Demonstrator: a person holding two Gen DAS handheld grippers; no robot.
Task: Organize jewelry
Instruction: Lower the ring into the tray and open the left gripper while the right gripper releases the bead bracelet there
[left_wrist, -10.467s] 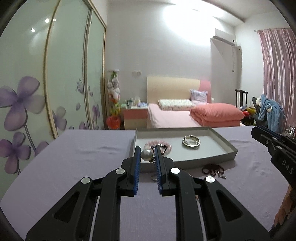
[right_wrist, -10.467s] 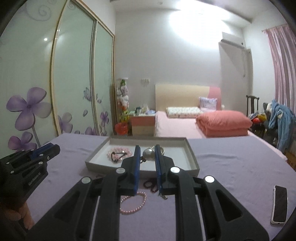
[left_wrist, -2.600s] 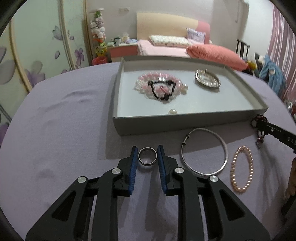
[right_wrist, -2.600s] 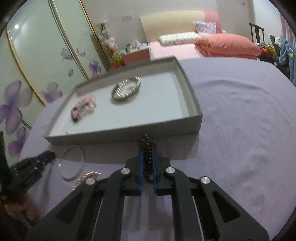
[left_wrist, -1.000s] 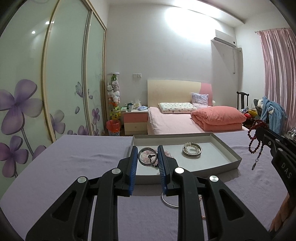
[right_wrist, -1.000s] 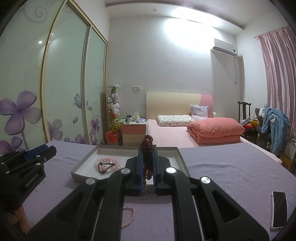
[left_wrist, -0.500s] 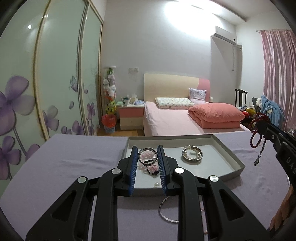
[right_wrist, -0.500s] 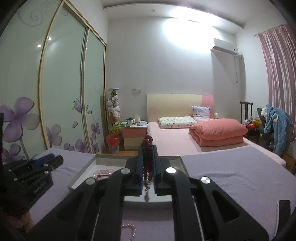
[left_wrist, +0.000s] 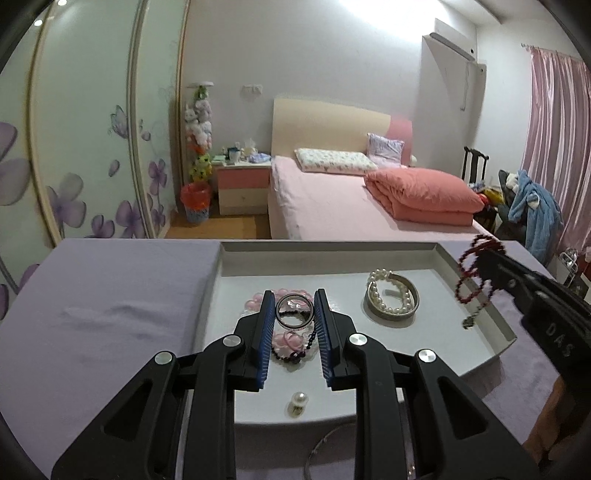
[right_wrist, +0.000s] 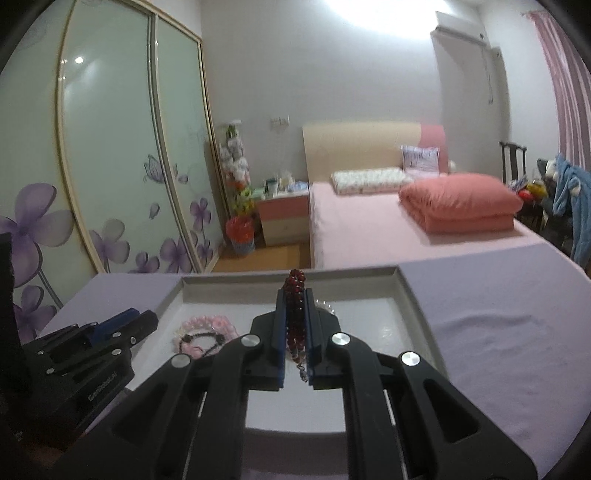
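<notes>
My left gripper (left_wrist: 294, 301) is shut on a silver ring (left_wrist: 294, 311) and holds it above the left half of the grey tray (left_wrist: 325, 246). In the tray lie a pink bead bracelet (left_wrist: 255, 303) with a dark bead bracelet (left_wrist: 291, 352), a pearl bangle (left_wrist: 392, 298) and a single pearl (left_wrist: 298, 400). My right gripper (right_wrist: 295, 295) is shut on a dark red bead bracelet (right_wrist: 294, 314) that hangs over the tray (right_wrist: 413, 295). It also shows in the left wrist view (left_wrist: 476, 273) above the tray's right rim.
The tray stands on a table with a purple cloth (left_wrist: 110, 317). A thin silver bangle (left_wrist: 325, 448) lies on the cloth in front of the tray. Behind are a pink bed (left_wrist: 351, 206) and floral wardrobe doors (left_wrist: 74, 147).
Both grippers have moved forward and tilted down over the tray. The ring and the red bracelet stay held.
</notes>
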